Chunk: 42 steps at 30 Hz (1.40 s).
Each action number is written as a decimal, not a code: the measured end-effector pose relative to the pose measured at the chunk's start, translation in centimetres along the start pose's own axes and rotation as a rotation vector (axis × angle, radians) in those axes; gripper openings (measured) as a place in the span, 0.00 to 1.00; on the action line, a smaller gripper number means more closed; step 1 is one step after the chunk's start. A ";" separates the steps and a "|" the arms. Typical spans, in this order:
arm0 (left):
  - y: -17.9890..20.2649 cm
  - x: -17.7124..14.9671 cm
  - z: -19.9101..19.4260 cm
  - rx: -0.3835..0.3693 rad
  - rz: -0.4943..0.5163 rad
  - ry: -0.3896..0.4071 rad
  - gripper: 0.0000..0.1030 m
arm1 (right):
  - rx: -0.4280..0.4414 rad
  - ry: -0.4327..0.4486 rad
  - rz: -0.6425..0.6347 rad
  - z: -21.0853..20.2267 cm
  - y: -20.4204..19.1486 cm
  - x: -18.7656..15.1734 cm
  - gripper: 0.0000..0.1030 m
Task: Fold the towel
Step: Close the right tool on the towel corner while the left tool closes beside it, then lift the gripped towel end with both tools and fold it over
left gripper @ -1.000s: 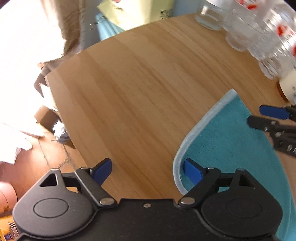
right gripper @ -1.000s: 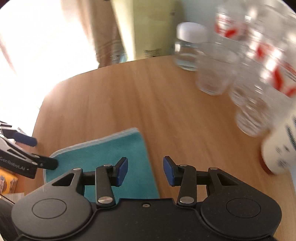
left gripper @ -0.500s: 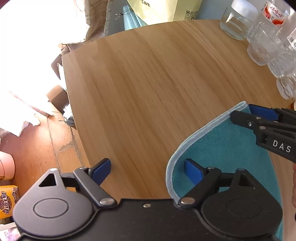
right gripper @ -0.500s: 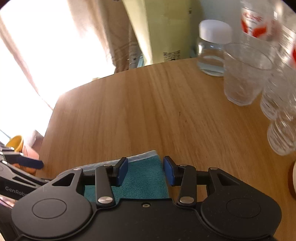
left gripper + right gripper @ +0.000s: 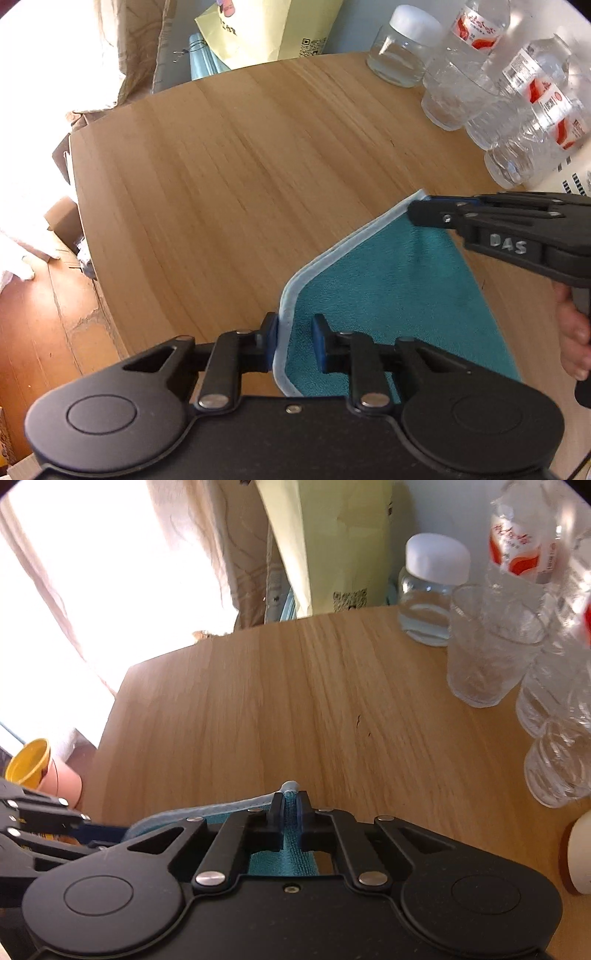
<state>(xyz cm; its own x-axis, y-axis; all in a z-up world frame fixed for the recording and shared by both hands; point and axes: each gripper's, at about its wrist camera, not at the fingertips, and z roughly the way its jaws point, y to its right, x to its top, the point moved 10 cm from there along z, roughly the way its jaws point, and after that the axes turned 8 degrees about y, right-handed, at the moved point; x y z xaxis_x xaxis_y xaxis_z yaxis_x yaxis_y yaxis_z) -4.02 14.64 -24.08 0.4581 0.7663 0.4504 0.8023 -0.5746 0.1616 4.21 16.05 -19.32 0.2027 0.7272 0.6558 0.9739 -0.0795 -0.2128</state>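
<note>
Teal towel (image 5: 388,291) lies near the table's (image 5: 240,166) right edge. My right gripper (image 5: 291,805) pinches its far corner; my left gripper (image 5: 293,341), half-closed, straddles the hem, readying a two-corner lift.

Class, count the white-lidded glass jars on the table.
1. The jar stands at the table's far edge, beside the tumbler and bottles. Others may be hidden off-frame.
</note>
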 end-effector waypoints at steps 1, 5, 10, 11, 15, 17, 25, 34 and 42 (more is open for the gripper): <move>-0.1 0.0 0.0 -0.004 -0.007 0.003 0.09 | 0.001 0.005 0.003 -0.3 0.0 0.2 0.05; -0.5 0.3 0.3 -0.041 -0.048 0.010 0.06 | -0.015 0.012 -0.012 -0.9 -0.1 0.6 0.05; -0.7 0.9 0.6 -0.069 -0.061 0.018 0.05 | -0.028 0.020 -0.016 -0.9 -0.1 1.3 0.05; -0.7 1.0 0.6 -0.074 -0.059 0.018 0.05 | -0.028 0.020 -0.009 -0.9 0.0 1.4 0.05; -0.8 2.1 0.8 -0.091 -0.038 0.030 0.05 | -0.038 0.030 0.021 -0.4 0.4 2.3 0.05; -1.2 3.3 0.8 -0.087 -0.026 0.046 0.05 | -0.040 0.038 0.023 -0.1 0.3 3.1 0.05; -4.0 7.0 1.4 -0.074 -0.011 0.069 0.05 | -0.032 0.066 0.011 2.1 -0.9 6.8 0.05; -5.8 10.0 0.7 -0.110 0.056 0.098 0.05 | -0.033 0.108 0.011 1.8 -2.5 9.4 0.05; -3.8 9.8 -2.7 -0.174 0.112 0.164 0.05 | -0.092 0.149 0.076 -3.3 -1.4 7.9 0.05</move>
<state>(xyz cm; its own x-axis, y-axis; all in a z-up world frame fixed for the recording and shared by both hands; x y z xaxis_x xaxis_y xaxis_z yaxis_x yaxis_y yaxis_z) -3.63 23.60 -17.86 0.4609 0.6468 0.6076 0.6661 -0.7045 0.2448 4.83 19.64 -11.42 0.2819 0.6082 0.7421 0.9592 -0.1971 -0.2028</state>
